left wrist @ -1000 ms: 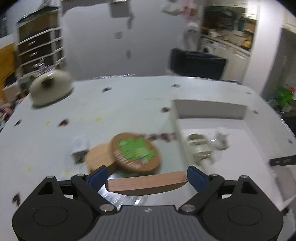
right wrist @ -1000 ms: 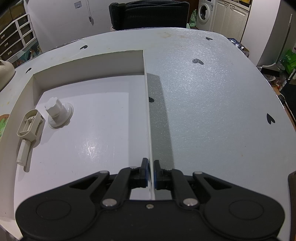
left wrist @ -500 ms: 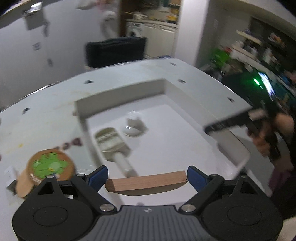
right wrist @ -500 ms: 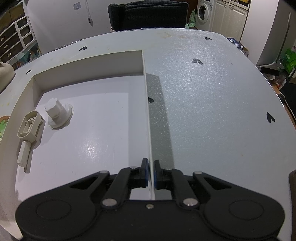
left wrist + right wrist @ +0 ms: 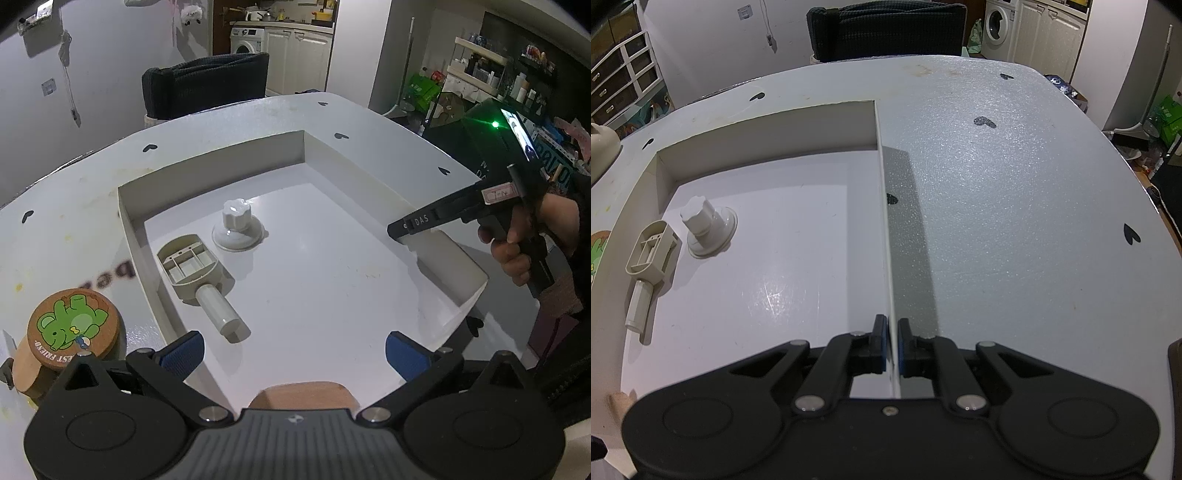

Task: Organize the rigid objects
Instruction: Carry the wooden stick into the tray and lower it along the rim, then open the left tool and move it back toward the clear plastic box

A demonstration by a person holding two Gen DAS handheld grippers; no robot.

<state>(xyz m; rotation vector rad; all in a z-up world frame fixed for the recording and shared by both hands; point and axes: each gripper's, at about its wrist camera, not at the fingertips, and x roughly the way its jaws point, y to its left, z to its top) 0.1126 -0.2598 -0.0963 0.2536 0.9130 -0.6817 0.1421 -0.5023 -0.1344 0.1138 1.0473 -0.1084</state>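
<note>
Shallow white rectangular tray (image 5: 127, 221): floor open across middle and right half; 2 obstacles crowd its left side, a beige plastic scoop-shaped handle piece (image 5: 195, 273) and a white knobbed suction cup (image 5: 238, 229) just beside it. Right gripper (image 5: 892, 341) is clamped on the tray's right wall, blocking that edge. Outside the left wall, a round cork coaster with green cartoon print (image 5: 72, 328) takes up table room.

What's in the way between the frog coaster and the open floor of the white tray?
The tray wall on the coaster's side stands between them; the frog coaster lies outside it on the table. Just inside that wall lie a beige handle part and a suction knob.
</note>
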